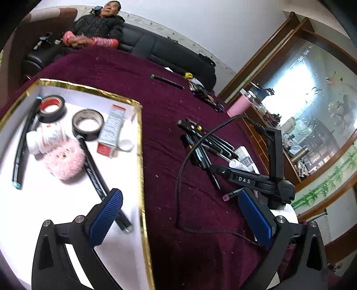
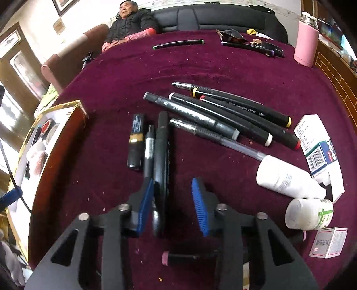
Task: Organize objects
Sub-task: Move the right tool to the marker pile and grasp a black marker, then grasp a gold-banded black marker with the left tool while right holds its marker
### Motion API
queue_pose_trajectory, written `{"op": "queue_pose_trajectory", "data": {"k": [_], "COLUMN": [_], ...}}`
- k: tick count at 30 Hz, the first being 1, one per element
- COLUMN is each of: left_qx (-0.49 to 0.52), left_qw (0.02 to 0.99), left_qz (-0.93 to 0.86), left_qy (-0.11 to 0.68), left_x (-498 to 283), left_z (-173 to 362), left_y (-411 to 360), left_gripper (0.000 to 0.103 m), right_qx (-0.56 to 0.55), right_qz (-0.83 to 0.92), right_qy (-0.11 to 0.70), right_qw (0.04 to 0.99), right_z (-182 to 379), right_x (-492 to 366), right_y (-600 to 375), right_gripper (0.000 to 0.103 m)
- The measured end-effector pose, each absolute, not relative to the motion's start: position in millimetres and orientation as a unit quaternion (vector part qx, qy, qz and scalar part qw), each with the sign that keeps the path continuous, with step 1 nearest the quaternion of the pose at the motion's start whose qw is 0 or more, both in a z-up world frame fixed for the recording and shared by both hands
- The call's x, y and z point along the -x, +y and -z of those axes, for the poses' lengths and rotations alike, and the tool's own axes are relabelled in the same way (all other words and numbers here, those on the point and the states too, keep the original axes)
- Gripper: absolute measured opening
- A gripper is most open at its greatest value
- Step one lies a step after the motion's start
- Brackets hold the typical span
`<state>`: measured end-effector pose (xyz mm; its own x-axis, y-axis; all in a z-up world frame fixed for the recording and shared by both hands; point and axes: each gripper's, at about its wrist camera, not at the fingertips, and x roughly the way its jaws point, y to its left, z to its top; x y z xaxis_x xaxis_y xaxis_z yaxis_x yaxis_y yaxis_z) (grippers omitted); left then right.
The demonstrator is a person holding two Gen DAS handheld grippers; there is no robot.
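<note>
A home living room: black sofa point(image 2: 223, 20), fish tank point(image 1: 316, 107) (wood-framed), framed pictures.

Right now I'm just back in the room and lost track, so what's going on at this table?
A person is sorting loose items into a gold-edged white tray using two handheld tools. The tray already holds two tape rolls, a pill bottle, a pink fluffy thing, a tube and markers. The left tool hangs open beside the tray, holding nothing. The right tool is open around a black marker in the pile on the maroon cloth, not yet gripped. Bottles and boxes wait to the right.
</note>
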<state>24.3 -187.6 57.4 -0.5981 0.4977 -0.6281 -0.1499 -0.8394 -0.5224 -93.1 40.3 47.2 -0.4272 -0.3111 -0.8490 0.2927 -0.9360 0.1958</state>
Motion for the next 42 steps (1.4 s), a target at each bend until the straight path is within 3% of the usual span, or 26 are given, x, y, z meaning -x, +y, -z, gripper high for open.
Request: {"op": "queue_pose_trajectory", "data": {"k": [10,11,12,13,22,30,32,33,34,36,37,42], "left_qx": [0.4,0.399,0.398,0.396,0.379,0.412,0.442,0.452,0.466,0.489,0.494,0.485], "left_qw": [0.161,0.16,0.159,0.159,0.153,0.125,0.125,0.128,0.13,0.129,0.132,0.129], "left_qz": [-0.876,-0.876,-0.877,-0.879,-0.903,-0.902,-0.888,-0.883,-0.874,-0.862,-0.858,-0.864], "left_qy": [-0.219,-0.217,-0.216,-0.212,-0.131,-0.034,0.005,0.018,0.035,0.045,0.043,0.04], "left_x": [-21,-22,-23,-23,-8,82,104,110,118,126,128,129], "left_z": [-54,-55,-56,-58,-86,-85,-65,-57,-46,-29,-24,-16], "left_y": [-207,-208,-208,-208,-183,-116,-89,-80,-67,-54,-51,-49], "left_gripper": [0.101,0.101,0.101,0.101,0.101,0.1,0.095,0.082,0.061,0.034,0.03,0.03], "right_qx": [-0.522,-0.525,-0.528,-0.534,-0.542,-0.519,-0.515,-0.514,-0.514,-0.513,-0.513,-0.511], "right_qz": [0.836,0.833,0.83,0.827,0.824,0.825,0.823,0.823,0.822,0.821,0.82,0.816], "right_qy": [-0.009,-0.013,-0.014,-0.007,-0.03,-0.114,-0.126,-0.13,-0.134,-0.139,-0.142,-0.153], "right_qw": [0.169,0.174,0.178,0.174,0.164,0.194,0.201,0.204,0.206,0.209,0.211,0.223], "right_z": [-44,-44,-44,-44,-49,-44,-42,-41,-41,-41,-41,-38], "right_x": [122,123,124,123,74,14,12,13,13,14,15,17], "right_y": [22,21,21,21,76,132,135,136,136,137,138,141], "right_gripper": [0.033,0.03,0.017,0.013,0.012,0.013,0.013,0.013,0.013,0.013,0.013,0.012]}}
